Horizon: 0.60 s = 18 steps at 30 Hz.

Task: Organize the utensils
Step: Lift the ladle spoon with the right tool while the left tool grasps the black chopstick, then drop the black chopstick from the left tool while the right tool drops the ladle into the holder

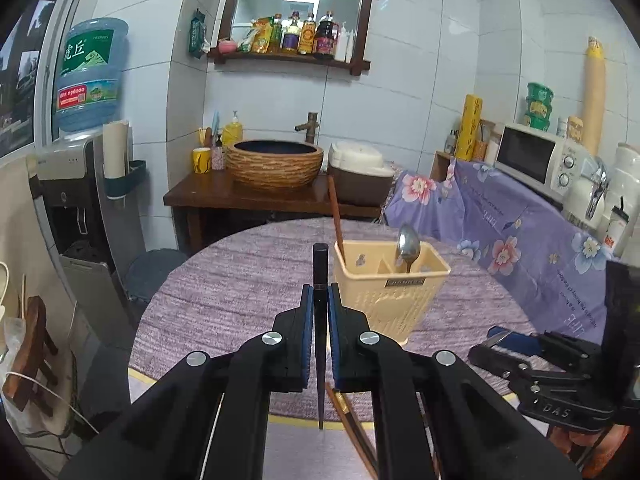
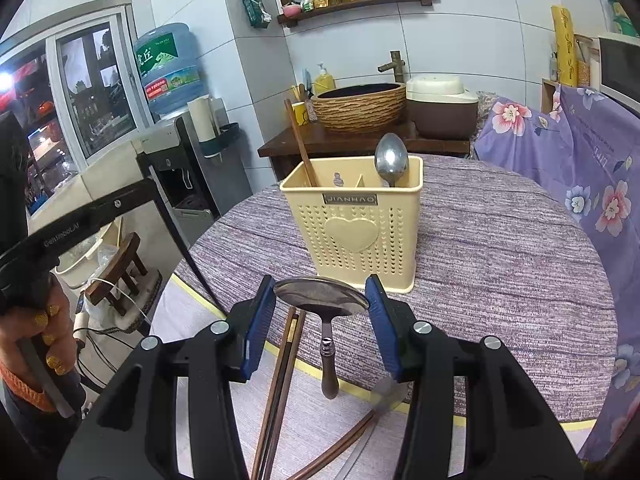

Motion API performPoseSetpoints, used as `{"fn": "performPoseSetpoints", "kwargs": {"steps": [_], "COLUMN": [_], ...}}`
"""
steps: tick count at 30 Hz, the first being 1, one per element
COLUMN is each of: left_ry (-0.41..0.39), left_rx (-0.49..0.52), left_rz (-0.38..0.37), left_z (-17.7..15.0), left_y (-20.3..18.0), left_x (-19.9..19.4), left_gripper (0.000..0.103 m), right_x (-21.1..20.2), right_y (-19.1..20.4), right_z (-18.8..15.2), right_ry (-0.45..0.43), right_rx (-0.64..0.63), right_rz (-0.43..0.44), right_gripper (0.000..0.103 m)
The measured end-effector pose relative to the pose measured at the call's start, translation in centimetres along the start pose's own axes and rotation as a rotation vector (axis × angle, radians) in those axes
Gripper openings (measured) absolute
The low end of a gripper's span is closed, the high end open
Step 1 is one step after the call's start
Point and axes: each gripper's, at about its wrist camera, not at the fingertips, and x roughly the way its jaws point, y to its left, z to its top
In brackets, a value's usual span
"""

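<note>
The left gripper is pointing forward and slightly downward over the round table, its blue pads pinching a single dark chopstick that is standing nearly upright, tip hanging down. The right gripper is tilting downward too, its jaws clamping the bowl of a metal spoon from both sides, the handle dangling below.

The cream holder is standing on the table just beyond both grippers. It is holding one brown chopstick in its left compartment and one spoon in its right.

Only the right view is showing a hand gripping the other tool's handle at the left edge, and several brown chopsticks lying loose on the table's near edge, at least four. The left view is catching the right gripper's black body at its lower right.
</note>
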Motion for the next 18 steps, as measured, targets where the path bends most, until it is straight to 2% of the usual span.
{"fn": "performPoseSetpoints", "kwargs": {"steps": [4, 7, 12, 15, 18], "left_ry": [-0.048, -0.080, -0.172, -0.211, -0.211], "left_rx": [0.005, 0.024, 0.040, 0.042, 0.056], "left_rz": [-0.034, -0.081, -0.088, -0.068, -0.033], "left_z": [3.4, 7.2, 13.9, 15.7, 15.7], "left_y": [-0.6, -1.7, -4.1, -5.3, -6.0], "left_x": [-0.8, -1.6, -1.5, 0.1, 2.3], "left_gripper": [0.008, 0.008, 0.008, 0.008, 0.008], "right_x": [-0.9, -2.0, -3.0, -2.6, -0.9], "right_y": [0.0, 0.2, 0.3, 0.1, -0.3], "right_z": [3.0, 6.6, 13.2, 15.5, 16.2], "right_ry": [-0.047, -0.103, -0.198, -0.239, -0.237], "right_rx": [-0.016, -0.034, -0.044, -0.046, -0.052], "right_rz": [-0.001, -0.014, -0.044, -0.067, -0.092], "right_gripper": [0.047, 0.047, 0.047, 0.047, 0.047]}}
